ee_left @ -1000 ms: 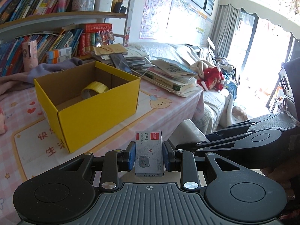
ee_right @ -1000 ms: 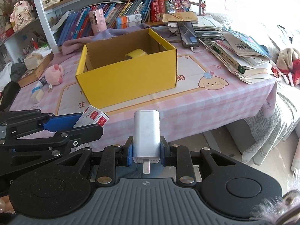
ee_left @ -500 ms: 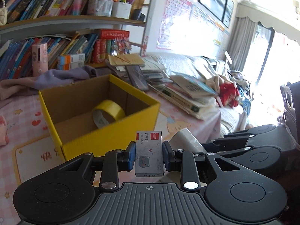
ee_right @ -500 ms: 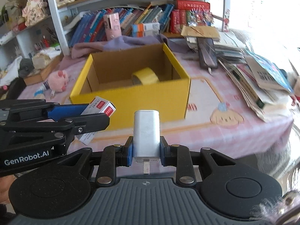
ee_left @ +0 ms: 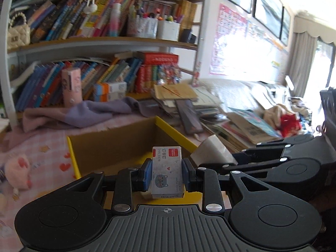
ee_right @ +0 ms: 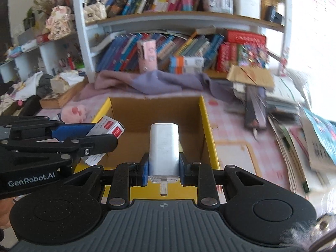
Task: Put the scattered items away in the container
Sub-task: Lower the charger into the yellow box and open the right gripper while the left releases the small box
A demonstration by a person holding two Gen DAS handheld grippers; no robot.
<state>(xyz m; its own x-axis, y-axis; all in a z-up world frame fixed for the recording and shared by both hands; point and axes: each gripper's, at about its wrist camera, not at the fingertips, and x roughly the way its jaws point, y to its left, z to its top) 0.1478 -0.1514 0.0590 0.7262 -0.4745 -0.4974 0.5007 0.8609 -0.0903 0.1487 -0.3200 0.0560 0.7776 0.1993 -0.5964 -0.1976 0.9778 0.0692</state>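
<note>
My left gripper [ee_left: 167, 174] is shut on a small staples box [ee_left: 167, 171], white with a red label and a cat drawing. It hangs over the near edge of the open yellow cardboard box [ee_left: 73, 153]. My right gripper [ee_right: 163, 164] is shut on a white charger plug [ee_right: 164, 145], prong toward the camera, above the near wall of the same yellow box [ee_right: 206, 126]. In the right wrist view the left gripper [ee_right: 90, 132] reaches in from the left with the staples box [ee_right: 108, 126]. In the left wrist view the charger [ee_left: 212, 152] and right gripper sit at the right.
A pink plush toy [ee_right: 73, 113] lies left of the box on the pink tablecloth. A purple cloth [ee_right: 159, 82] lies behind it, before a crowded bookshelf [ee_right: 168, 48]. Stacked books and a dark phone [ee_right: 255, 107] fill the table's right side.
Both grippers have moved forward and risen, from in front of the table to over the yellow box's near edge. The items stay clamped. The tape roll inside the box has dropped out of sight.
</note>
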